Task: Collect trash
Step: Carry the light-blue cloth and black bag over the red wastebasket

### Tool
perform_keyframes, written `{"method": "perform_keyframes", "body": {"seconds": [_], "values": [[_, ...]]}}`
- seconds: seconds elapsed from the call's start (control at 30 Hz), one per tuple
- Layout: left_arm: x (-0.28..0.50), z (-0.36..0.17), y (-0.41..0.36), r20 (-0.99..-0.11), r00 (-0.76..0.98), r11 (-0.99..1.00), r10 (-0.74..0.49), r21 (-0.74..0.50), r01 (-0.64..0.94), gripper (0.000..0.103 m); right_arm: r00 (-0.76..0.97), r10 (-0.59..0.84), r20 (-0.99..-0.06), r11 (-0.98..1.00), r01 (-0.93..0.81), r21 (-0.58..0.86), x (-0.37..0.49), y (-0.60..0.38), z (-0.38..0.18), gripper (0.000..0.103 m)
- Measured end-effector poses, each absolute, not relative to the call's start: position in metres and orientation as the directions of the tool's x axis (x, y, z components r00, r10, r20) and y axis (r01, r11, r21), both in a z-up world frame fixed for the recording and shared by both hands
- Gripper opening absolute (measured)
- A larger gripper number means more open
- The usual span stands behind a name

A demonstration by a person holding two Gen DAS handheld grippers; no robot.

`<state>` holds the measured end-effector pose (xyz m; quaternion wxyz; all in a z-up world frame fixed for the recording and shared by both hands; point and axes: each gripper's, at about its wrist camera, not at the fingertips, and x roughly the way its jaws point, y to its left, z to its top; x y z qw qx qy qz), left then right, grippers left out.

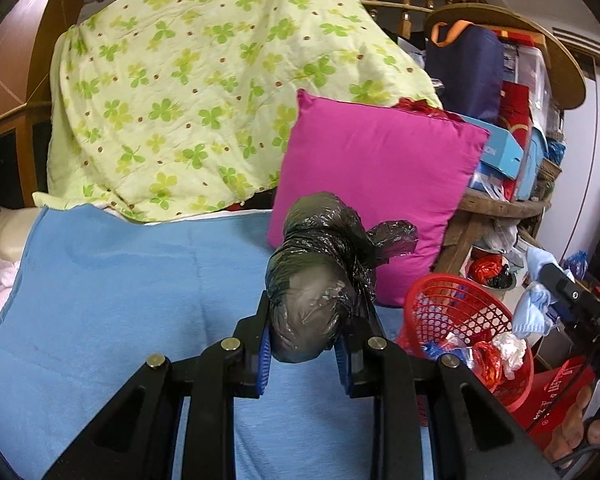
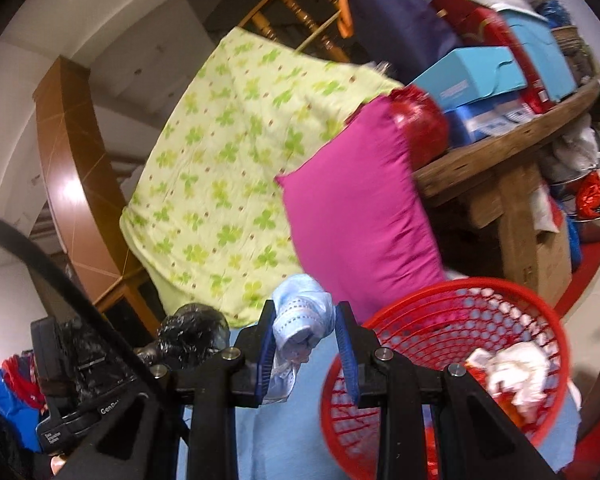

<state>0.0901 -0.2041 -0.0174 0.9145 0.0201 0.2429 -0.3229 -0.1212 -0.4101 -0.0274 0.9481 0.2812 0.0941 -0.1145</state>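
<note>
Two tools, both full: my left tool clamps a knotted black trash bag above the blue blanket; my right tool pinches a crumpled pale-blue wad. Beyond stands a magenta pillow — behind it a clover-print sheet. Beside the pillow, the red mesh basket holds white and red scraps.

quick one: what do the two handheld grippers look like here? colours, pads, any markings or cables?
Both match: the left gripper and right gripper have matte black angular linkage arms with round silver pivot pins, and ribbed blue pads lining the jaws. In the right wrist view the left unit's black body carries small white lettering, too blurred to read fully, and a black cable arcs past.
</note>
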Motion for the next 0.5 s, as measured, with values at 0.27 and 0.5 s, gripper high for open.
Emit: {"method": "perform_keyframes", "body": {"seconds": [0.27,0.5], "values": [[0.070,-0.014,-0.228,-0.427,0.692,0.779,-0.582,-0.047,0.626,0.028,0.952,-0.204,-0.229,0.785,0.299,0.543,-0.144,-0.439,-0.031,0.031],[0.061,-0.016,-0.247,-0.425,0.683,0.760,-0.594,-0.019,0.649,0.028,0.949,-0.210,-0.234,0.787,0.306,0.536,-0.151,-0.448,-0.033,0.031]]}}
